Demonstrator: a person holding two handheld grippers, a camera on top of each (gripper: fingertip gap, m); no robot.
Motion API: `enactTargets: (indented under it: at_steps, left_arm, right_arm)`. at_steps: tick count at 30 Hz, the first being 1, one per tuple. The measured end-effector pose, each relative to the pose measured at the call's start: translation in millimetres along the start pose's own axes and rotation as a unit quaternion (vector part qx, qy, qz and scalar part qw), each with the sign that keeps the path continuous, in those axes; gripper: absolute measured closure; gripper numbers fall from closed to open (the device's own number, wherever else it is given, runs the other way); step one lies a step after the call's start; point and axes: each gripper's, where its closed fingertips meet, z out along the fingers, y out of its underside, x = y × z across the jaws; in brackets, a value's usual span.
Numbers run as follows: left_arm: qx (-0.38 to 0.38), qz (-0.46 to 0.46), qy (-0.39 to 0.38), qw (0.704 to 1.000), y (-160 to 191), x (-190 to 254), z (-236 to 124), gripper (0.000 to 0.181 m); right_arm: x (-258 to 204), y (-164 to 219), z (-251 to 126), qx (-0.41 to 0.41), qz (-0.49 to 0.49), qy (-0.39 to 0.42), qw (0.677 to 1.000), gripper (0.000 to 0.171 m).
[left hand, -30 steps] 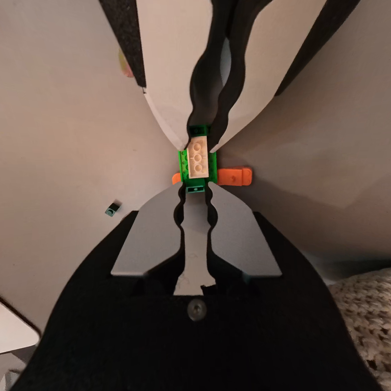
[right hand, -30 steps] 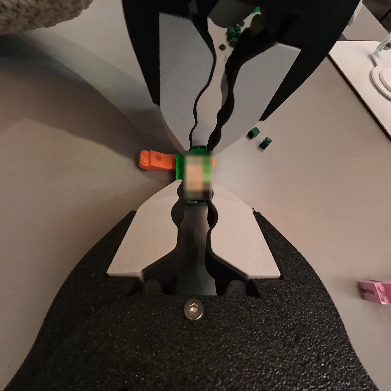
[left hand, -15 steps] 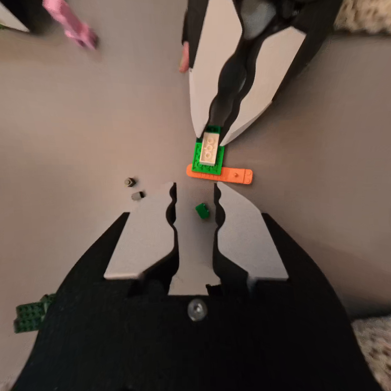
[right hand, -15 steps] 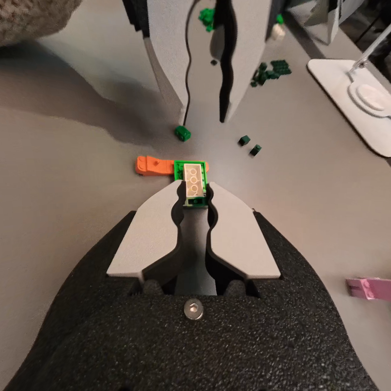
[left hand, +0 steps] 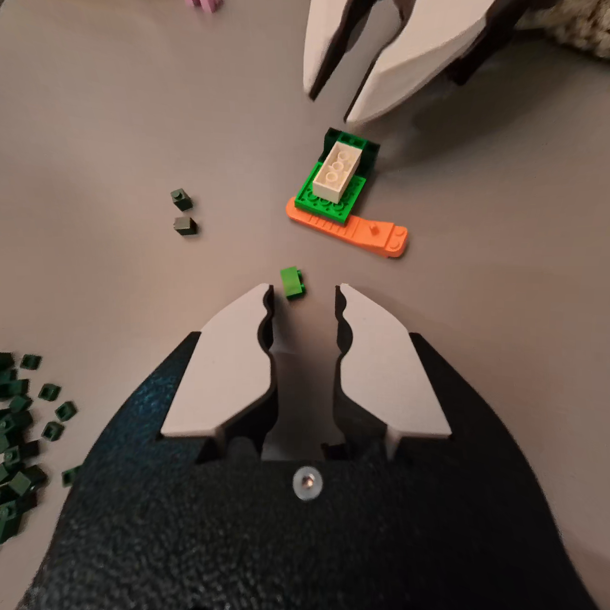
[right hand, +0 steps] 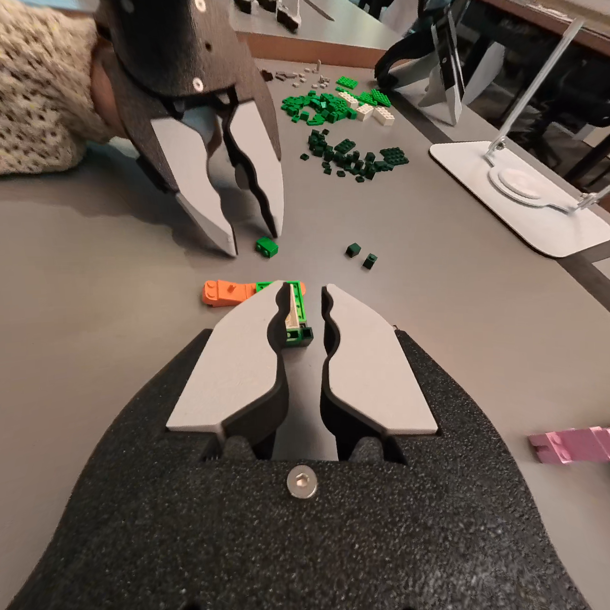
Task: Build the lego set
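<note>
Compared with a second ago, when both tools pinched the small lego assembly from opposite ends, both have let go: the left hand-held gripper (left hand: 303,288) now hangs with its fingers spread over the grey table (left hand: 132,132), and the right hand-held gripper (right hand: 302,288) is also spread, holding nothing. The small assembly, a cream rectangular brick on a bright green square plate with dark green bricks at one end (left hand: 335,175), lies free on the table at about 12 o'clock from the left tool, with its near edge resting on the flat orange plastic brick separator (left hand: 359,227). In the right wrist view the same assembly (right hand: 297,317) sits between the open fingers, close to the left one; I cannot tell if they touch. A small bright green brick (left hand: 292,284) now lies on its side just ahead of the left fingertips, slightly toward 11 o'clock. I judge that this brick was not joined, so the next step is probably to pick it up again with the left tool and press it on while the other one steadies the assembly. There is no container in view: the spare parts lie loose, a heap of dark green small bricks (left hand: 19,429) at 9 o'clock, and two single dark green cubes (left hand: 183,213) at 10 o'clock.
</note>
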Motion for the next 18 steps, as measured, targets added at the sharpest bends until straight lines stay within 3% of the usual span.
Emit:
enactTargets:
  at_steps: [7, 11, 14, 16, 18]
  left_arm:
    - [0.005, -0.001, 0.014, 1.000, -4, 2, 7, 0.161]
    - [0.012, -0.008, -0.029, 0.999, -7, -8, 4, 0.169]
    - [0.132, -0.059, -0.006, 0.989, -44, 0, -8, 0.171]
    - [0.291, -0.144, 0.097, 0.941, -88, 18, -34, 0.171]
    - [0.420, -0.225, 0.207, 0.855, -116, 25, -68, 0.171]
  right_arm:
    - [2, -9, -6, 0.035, 0.037, -0.014, 0.999, 0.154]
    - [1, -17, -9, 0.057, 0.034, -0.013, 0.998, 0.152]
    - [-1, -34, -15, 0.099, 0.009, 0.000, 0.995, 0.141]
    - [-6, -53, -26, 0.152, -0.025, 0.011, 0.988, 0.138]
    - [-15, -76, -41, 0.211, -0.071, 0.028, 0.974, 0.138]
